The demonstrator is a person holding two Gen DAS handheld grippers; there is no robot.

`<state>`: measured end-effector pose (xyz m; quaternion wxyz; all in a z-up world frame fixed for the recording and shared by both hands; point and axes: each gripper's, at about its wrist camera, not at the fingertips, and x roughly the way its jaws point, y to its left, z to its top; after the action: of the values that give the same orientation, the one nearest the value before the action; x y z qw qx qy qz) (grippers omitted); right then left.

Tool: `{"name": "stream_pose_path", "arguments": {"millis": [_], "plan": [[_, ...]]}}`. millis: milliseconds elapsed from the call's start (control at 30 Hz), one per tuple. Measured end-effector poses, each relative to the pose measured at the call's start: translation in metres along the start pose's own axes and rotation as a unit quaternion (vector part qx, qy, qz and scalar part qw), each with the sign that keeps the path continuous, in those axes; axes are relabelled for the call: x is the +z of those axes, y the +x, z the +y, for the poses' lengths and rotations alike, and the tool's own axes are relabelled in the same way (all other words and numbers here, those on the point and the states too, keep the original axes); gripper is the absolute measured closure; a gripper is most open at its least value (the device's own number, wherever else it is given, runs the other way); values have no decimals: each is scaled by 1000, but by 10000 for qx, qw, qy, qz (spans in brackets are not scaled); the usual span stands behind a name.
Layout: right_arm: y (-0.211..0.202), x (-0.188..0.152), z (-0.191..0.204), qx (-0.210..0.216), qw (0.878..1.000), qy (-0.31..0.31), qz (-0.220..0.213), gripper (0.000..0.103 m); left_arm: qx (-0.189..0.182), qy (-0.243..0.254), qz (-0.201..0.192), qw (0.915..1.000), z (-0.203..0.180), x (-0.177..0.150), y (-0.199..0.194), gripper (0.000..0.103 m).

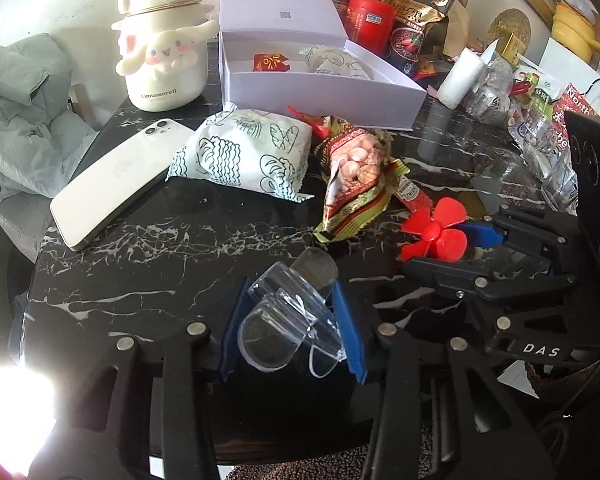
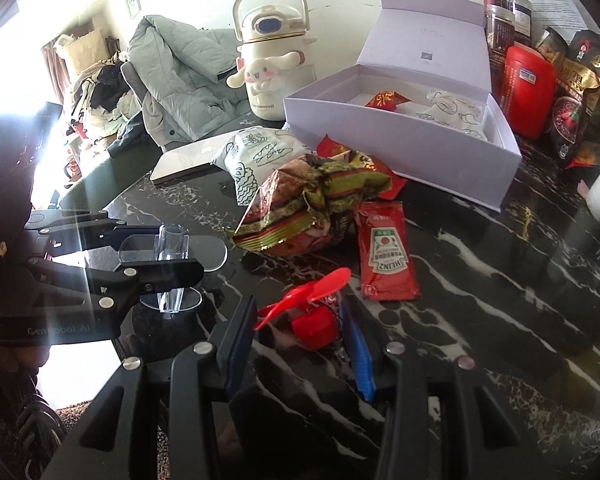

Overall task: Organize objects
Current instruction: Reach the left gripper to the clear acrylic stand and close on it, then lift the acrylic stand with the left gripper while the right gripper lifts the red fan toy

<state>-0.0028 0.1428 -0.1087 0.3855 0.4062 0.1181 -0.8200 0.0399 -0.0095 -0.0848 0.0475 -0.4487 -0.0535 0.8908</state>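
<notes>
On marble table (image 1: pixel 140 248) | left gripper (image 1: pixel 292 320) pitched down, jaws clamping clear stand (image 1: pixel 292 320) | right gripper (image 2: pixel 300 328) pitched down, jaws clamping red fan (image 2: pixel 308 312)

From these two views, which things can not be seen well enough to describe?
- Left wrist view: table near corner, washed out by white glare.
- Right wrist view: phone, mostly behind the white snack pack.
- Both views: what lies deep in the white box, hidden by its front wall.
- Jar labels, too small to read.
</notes>
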Motion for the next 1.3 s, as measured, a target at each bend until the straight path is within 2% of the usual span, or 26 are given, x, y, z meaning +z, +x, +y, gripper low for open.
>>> {"name": "stream_pose_path", "arguments": {"millis": [233,400,533,700,800,900,1033,1133,1300], "plan": [[-4,-8,-9,31,9999,166,11,59,25,118,-9,9999,-11,6,2,65],[-7,-15,-10,74,9997,218,9,59,70,-20,148,9999,-8,5,7,57],[-9,-18,-10,151,9997,209,-39,58,-1,13,271,9996,-13,3,5,42],[-12,-22,-9,161,9997,161,-112,58,61,-73,346,9994,-15,-3,4,39],[-12,-24,-8,184,9997,90,-111,58,124,-90,300,9994,-14,-6,3,32],[-12,-25,-6,227,9997,48,-113,58,187,102,322,9993,-18,-8,4,31],[-12,-26,-6,278,9995,75,-140,58,90,586,378,9975,-30,-12,3,31],[-13,-26,-7,304,9993,136,-162,58,276,875,368,9951,-36,-15,5,29],[-12,-24,-7,250,9995,110,-144,58,286,685,206,9970,-26,-15,6,27]]}}
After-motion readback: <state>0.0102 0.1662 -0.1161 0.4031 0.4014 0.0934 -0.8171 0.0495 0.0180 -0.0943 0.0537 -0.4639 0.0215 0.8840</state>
